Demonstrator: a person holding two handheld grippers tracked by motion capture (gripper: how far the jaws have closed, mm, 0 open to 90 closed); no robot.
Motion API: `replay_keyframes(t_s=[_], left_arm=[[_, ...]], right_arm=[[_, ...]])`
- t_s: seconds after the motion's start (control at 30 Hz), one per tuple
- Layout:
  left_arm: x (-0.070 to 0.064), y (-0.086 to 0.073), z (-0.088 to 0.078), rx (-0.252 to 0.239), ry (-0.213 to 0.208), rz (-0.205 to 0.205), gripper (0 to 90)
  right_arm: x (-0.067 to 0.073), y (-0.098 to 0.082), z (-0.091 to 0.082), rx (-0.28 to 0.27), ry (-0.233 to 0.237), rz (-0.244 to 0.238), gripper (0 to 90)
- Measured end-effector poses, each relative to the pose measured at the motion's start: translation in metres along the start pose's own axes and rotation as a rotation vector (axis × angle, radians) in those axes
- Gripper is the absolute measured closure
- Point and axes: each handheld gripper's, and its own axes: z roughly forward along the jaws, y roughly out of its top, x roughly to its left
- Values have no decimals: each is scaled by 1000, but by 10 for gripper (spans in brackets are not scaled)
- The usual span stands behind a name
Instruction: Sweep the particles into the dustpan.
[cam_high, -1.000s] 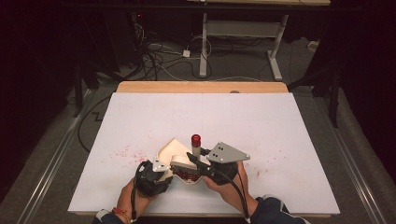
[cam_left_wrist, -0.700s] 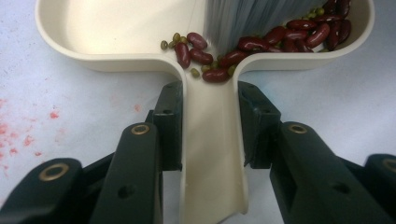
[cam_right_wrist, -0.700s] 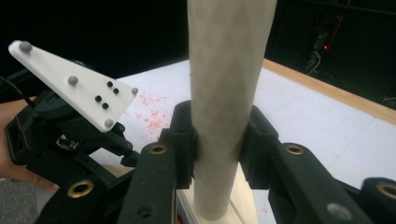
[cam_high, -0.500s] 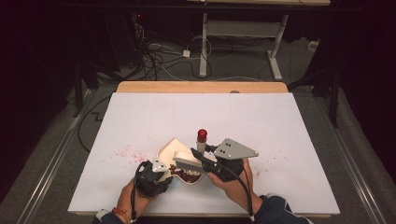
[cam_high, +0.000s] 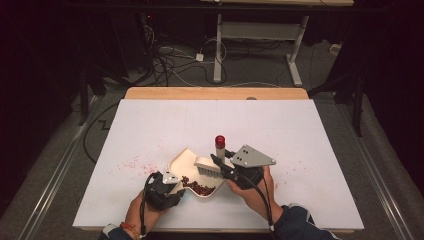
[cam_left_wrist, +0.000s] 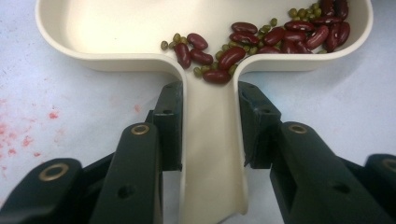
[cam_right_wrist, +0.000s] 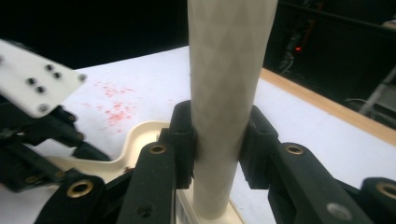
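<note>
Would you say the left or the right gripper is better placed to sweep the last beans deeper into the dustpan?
Probably the right. The right gripper is shut on the brush over the dustpan; the left gripper clamps the dustpan's handle, steadying it, with beans inside.

worktop (cam_high: 300, 130): white sheet over wooden top, wood strip bare at far edge | cream dustpan (cam_high: 186, 162): flat on sheet, near front edge | red speckles (cam_high: 131, 164): just left of dustpan

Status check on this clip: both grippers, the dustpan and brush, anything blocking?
Left gripper shut on dustpan handle. Right gripper shut on brush handle, bristles over pan. Beans inside pan. Nothing blocking.
</note>
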Motion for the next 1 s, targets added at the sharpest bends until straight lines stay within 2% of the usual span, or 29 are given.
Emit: replay_keyframes(t_s=[0.1,0.17,0.23,0.4,0.47,0.67,0.8,1.0], left_arm=[[1,1,1,2,-5,-8,631],[0,2,2,-3,0,-16,631],[0,2,2,-3,2,-17,632],[1,3,1,-12,-4,-25,633],[2,4,1,-18,-4,-28,635],[5,7,1,-22,-5,-24,635],[8,8,1,-25,-5,-17,635],[11,7,2,-28,-2,-14,635]], right_arm=[[10,1,1,7,38,-1,700],[12,1,1,6,48,3,700],[21,1,1,5,66,2,700],[26,2,0,-4,85,9,700],[26,2,-1,-12,87,16,700],[18,6,-8,-54,54,27,700],[13,7,-9,-53,56,38,700],[2,8,-11,-45,57,31,700]])
